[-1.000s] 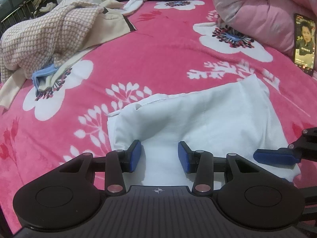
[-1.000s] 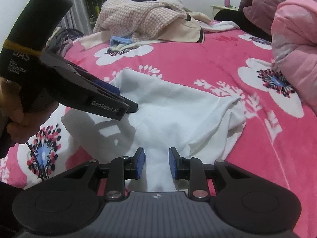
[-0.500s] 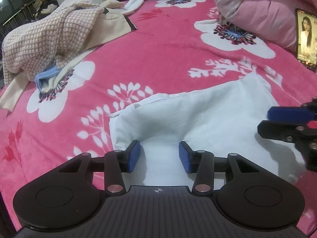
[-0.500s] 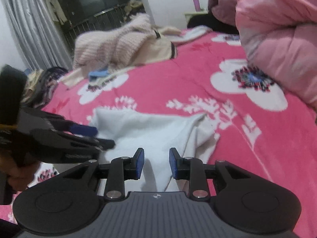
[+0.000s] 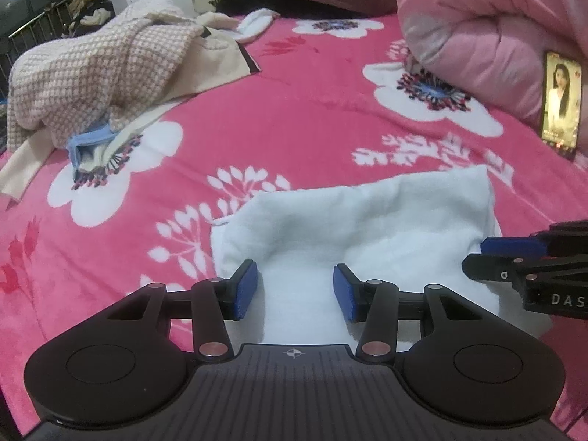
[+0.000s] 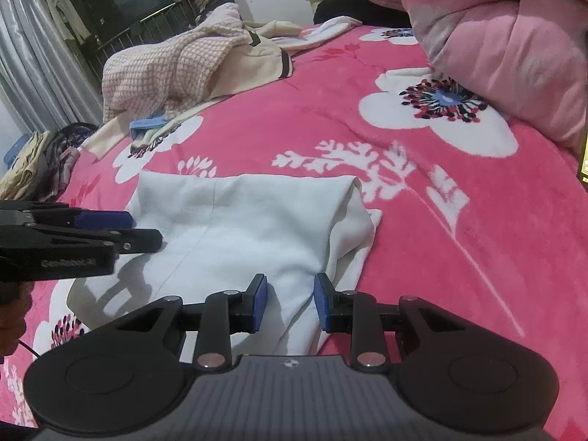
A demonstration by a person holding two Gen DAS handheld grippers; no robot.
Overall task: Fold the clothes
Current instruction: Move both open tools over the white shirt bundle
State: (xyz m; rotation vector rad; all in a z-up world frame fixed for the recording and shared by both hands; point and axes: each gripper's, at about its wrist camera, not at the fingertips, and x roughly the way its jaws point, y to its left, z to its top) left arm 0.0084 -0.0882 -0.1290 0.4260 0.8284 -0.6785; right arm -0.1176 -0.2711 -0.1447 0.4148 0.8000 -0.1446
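Observation:
A white garment (image 5: 367, 228) lies partly folded on the pink flowered bedspread (image 5: 301, 117); it also shows in the right wrist view (image 6: 250, 228). My left gripper (image 5: 296, 290) is open and empty, low over the garment's near left part. My right gripper (image 6: 290, 303) is open, its pads either side of the garment's near right edge; I cannot tell whether they touch the cloth. Each gripper shows in the other's view: the right one (image 5: 514, 257) at the garment's right edge, the left one (image 6: 110, 231) at its left edge.
A heap of checked and cream clothes (image 5: 95, 73) with a blue item (image 5: 88, 143) lies at the far left of the bed. A pink duvet (image 5: 488, 25) is piled at the far right, with a lit phone (image 5: 560, 103) leaning on it. More clothes (image 6: 33, 169) lie beyond the bed's left edge.
The garment's far edge has been laid down into a flatter, neater fold. My right gripper swung from the garment's middle to its right edge. The left gripper barely moved.

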